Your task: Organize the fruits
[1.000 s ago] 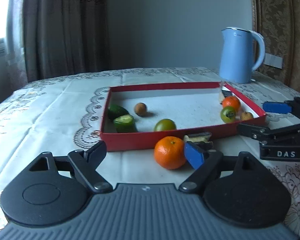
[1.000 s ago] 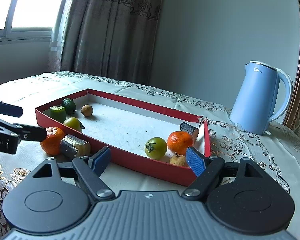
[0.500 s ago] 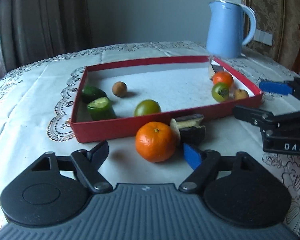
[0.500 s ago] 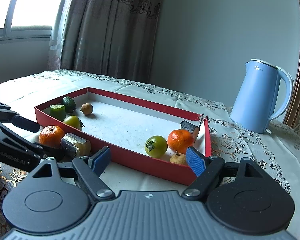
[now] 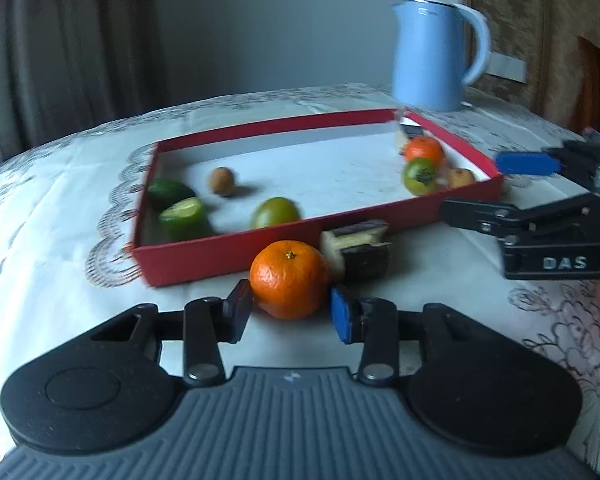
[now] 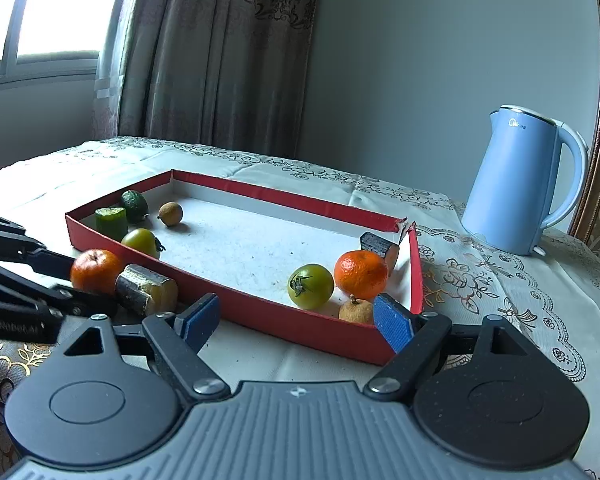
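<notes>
A red tray on the tablecloth holds green fruits, a brown fruit, an orange and a green tomato. A loose orange lies on the cloth in front of the tray, beside a dark cut piece. My left gripper is open with its fingers on either side of the loose orange, close to it. My right gripper is open and empty at the tray's near right corner.
A light blue kettle stands behind the tray's far right corner. Curtains and a wall are behind the table. The right gripper's black body sits right of the tray in the left wrist view.
My left gripper has moved forward to the loose orange and its fingers have narrowed around it. The right gripper has stayed still.
</notes>
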Tool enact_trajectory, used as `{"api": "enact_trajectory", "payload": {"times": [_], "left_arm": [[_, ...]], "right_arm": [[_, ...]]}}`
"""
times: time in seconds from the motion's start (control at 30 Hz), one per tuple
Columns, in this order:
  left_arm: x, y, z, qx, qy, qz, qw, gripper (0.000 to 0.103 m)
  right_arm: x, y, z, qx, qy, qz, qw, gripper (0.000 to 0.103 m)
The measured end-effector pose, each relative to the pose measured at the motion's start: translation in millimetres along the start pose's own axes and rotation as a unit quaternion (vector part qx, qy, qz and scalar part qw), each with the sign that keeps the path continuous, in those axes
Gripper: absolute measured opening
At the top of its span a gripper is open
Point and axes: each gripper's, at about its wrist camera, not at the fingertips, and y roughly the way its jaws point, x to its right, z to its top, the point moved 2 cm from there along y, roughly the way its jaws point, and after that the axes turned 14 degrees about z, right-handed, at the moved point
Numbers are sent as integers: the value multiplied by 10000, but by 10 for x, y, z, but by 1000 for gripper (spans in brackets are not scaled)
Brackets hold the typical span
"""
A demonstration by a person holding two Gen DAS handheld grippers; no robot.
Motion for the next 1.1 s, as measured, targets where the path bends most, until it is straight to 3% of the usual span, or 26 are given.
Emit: {"api": "enact_trajectory", "payload": {"times": [0.13,0.37,0.53,0.8,1.1], "left_arm": [[-199,14,-19,-123,-479,-3,9988,38],[-436,-34,-40,-140,-887,101,9959,38],[-678,-4,-82,-253,-1382,274,9897,38],[-837,27,-109,-256,-1734,295,9841,38],[-891,41,-139,-265,-1877,163,9817,38]], "right_arm": [[6,0,1,8,6,-2,10000,84],[5,-18,13,7,74,4,10000,84],[-14,-107,22,-80,1114,788,9906,84],[-290,51,53,-258,1636,927,9818,84],[-561,294,125,-428,1417,359,9883,84]]}}
